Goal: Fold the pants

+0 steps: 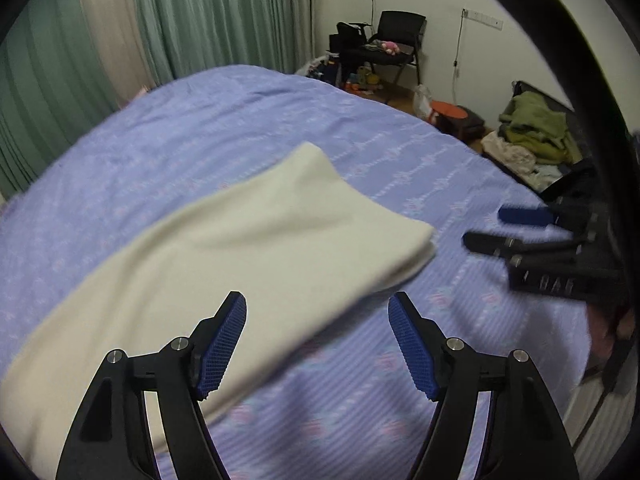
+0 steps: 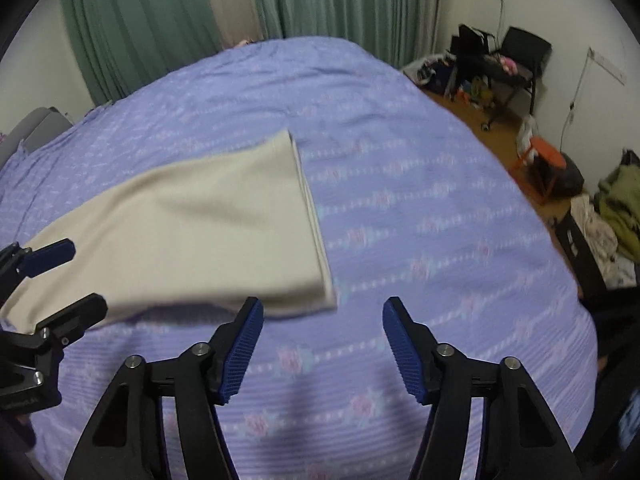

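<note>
A: Pants [image 1: 224, 248]?
B: Cream, folded flat on the lilac bedspread [image 1: 440, 380].
A: Grippers?
B: Left gripper [image 1: 318, 344] and right gripper [image 2: 323, 350] both spread wide, empty, above the bed, clear of the cloth.

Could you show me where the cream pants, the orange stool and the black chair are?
cream pants [image 2: 224, 220]: right wrist view, middle of the folded cloth.
orange stool [image 2: 547, 153]: right wrist view, its round seat.
black chair [image 1: 401, 27]: left wrist view, its backrest.
</note>
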`<state>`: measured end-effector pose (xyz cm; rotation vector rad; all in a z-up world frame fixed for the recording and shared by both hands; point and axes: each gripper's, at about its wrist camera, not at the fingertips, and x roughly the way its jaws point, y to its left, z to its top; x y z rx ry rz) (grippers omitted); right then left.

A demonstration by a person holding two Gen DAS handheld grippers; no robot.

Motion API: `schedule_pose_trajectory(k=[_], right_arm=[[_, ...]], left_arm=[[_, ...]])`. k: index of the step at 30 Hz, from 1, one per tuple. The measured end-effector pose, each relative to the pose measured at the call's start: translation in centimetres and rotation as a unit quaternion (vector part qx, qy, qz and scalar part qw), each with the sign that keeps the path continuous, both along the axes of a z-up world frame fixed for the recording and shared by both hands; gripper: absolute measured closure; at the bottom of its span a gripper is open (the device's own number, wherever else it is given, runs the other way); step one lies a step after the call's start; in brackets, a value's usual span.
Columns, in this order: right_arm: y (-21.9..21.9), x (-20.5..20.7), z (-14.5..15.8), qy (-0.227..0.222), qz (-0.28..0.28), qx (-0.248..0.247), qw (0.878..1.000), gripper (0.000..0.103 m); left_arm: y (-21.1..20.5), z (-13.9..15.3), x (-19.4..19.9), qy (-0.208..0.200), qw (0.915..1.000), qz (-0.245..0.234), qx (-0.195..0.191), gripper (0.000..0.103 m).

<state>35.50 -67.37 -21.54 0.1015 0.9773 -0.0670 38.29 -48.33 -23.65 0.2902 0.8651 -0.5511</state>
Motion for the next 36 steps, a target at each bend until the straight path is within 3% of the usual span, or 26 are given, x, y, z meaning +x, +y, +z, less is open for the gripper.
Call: schedule_pose_trajectory(k=[6, 9, 10, 12, 20, 22, 23, 27, 30, 35, 36], right_arm=[[-1.2, -0.9, -2.2, 0.008, -0.019, 0.024, 0.999, 0.046], [-2.4, -0.4, -3.2, 0.005, -0.034, 0.066, 0.997, 0.050], [-2.7, -0.1, -3.6, 0.005, -0.038, 0.077, 0.996, 0.057], [-3.2, 0.9, -4.7, 0.009, -0.043, 0.100, 0.994, 0.061], [-3.1, 4.0, -9.0, 0.050, -0.042, 0.200, 0.978, 0.062], [-3.1, 4.3, -9.0, 0.044, -0.046, 0.206, 0.977, 0.085], [-3.1, 4.3, -8.6, 0.040, -0.047, 0.210, 0.976, 0.086], [-2.0, 3.9, -4.0, -0.012, -0.039, 0.122, 0.992, 0.090], [-1.2, 4.4, -1.7, -0.010, -0.032, 0.084, 0.996, 0.091], [-1.4, 5.1, -4.9, 0.063, -0.063, 0.059, 0.994, 0.089], [-1.7, 4.7, -5.0, 0.069, -0.083, 0.033, 0.994, 0.083]], left_arm=[[-2.1, -1.6, 3.7, 0.040, 0.9987, 0.009, -0.031, 0.035], [-2.9, -2.0, 4.7, 0.048, 0.9985, 0.006, -0.027, 0.038], [-3.2, -2.0, 4.6, 0.045, 0.9987, 0.005, -0.024, 0.038], [-3.5, -2.1, 4.5, 0.040, 0.9990, 0.003, -0.017, 0.038], [-1.6, -2.3, 2.5, 0.055, 0.9981, 0.029, -0.004, 0.038], [-1.1, -2.2, 1.8, 0.055, 0.9977, 0.040, 0.004, 0.039], [-0.7, -2.1, 1.5, 0.057, 0.9972, 0.047, 0.006, 0.041], [1.2, -0.9, 0.3, 0.063, 0.9953, 0.073, 0.000, 0.046], [2.2, 0.0, -0.2, 0.064, 0.9936, 0.093, -0.001, 0.046], [3.4, 0.4, -0.8, 0.080, 0.9883, 0.130, 0.001, 0.045], [3.7, 0.6, -1.1, 0.081, 0.9878, 0.133, 0.000, 0.044]])
